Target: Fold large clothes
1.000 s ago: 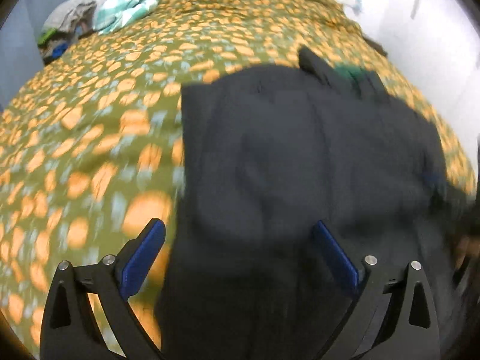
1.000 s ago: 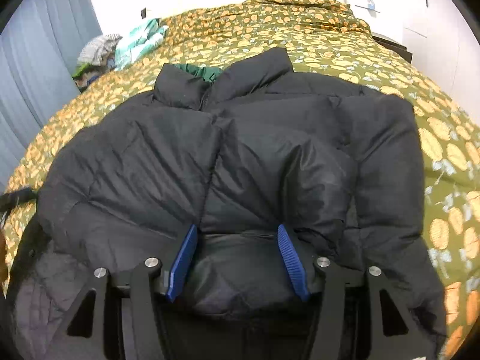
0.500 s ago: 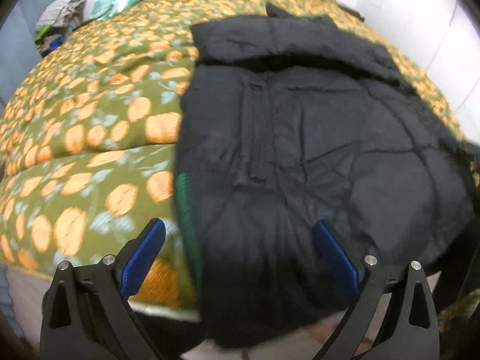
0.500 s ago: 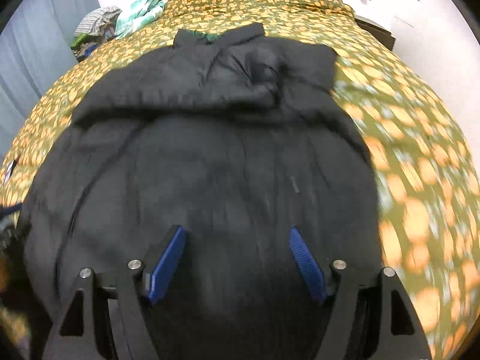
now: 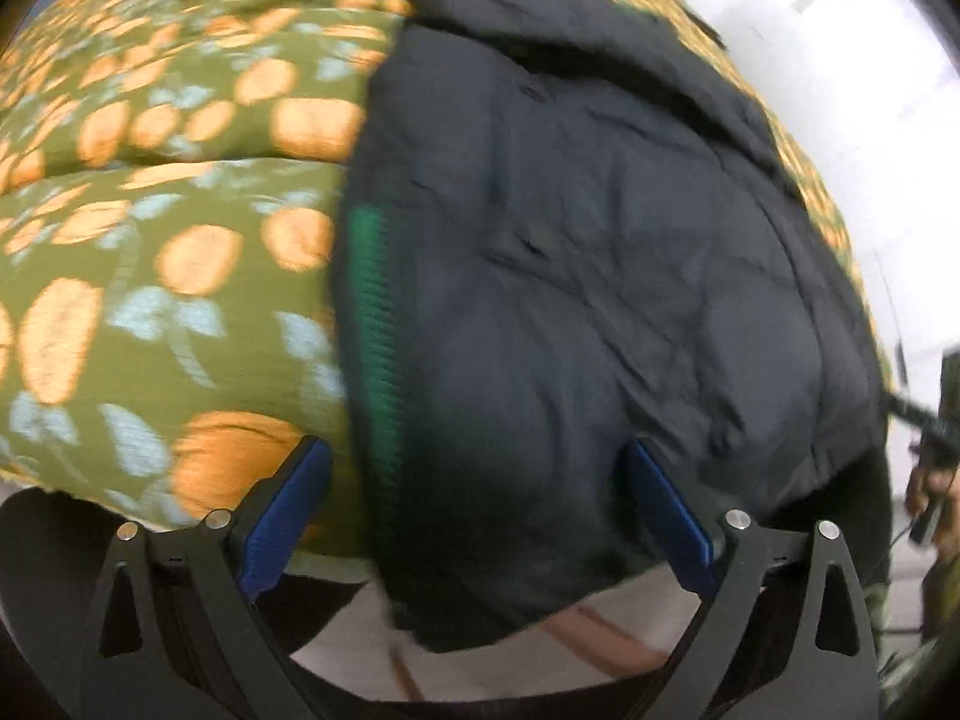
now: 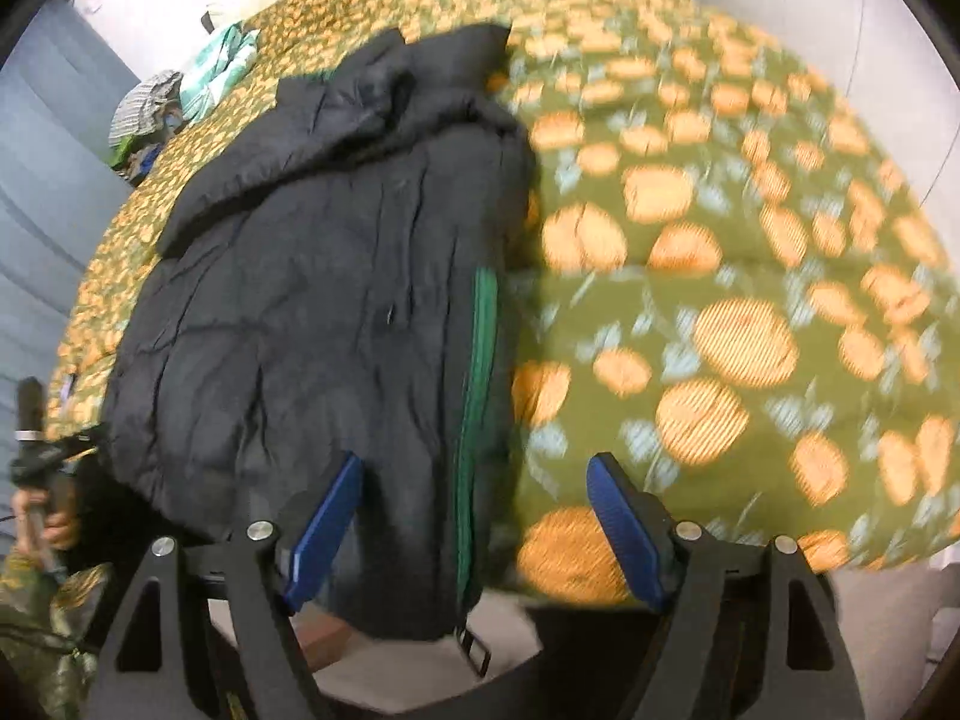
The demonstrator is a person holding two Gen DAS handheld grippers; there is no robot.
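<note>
Left gripper [image 5: 477, 450] – blue fingers [image 5: 282, 522] spread wide and just beginning to close. Pinched nothing. Hung above the near hem of the black jacket [image 5: 600, 240], with the hem's corner and its green strip [image 5: 372, 330] showing between the jaws.

Right gripper [image 6: 477, 462] – fingers [image 6: 324, 522] spread and opening further. Gripped nothing either. Straddled the jacket's other long edge, where a second green strip [image 6: 480, 360] ran between the jaws, without pressing on it.

Differed plainly from a second earlier. Then had the right pads closed on a bunched fold of black cloth over the jacket's chest. Had since let that go and drawn back to the foot of the garment. Had come back likewise on the left, from over the jacket's middle to its hem.

Beyond the fingers: jacket [image 6: 300, 300] lay flat on the orange-patterned bedspread [image 6: 720, 240], collar away, a sleeve [image 6: 288, 180] laid across the upper part, hem spilling a little over the near edge of the bed. Caught each hand at the rim of the other's view, well apart [image 5: 930, 480] [image 6: 42, 516]. Left a heap of other clothes [image 6: 150, 102] far off at the bed's head.

Read as sleeves done. Looked set for taking the hem at both corners and carrying it up toward the collar.
</note>
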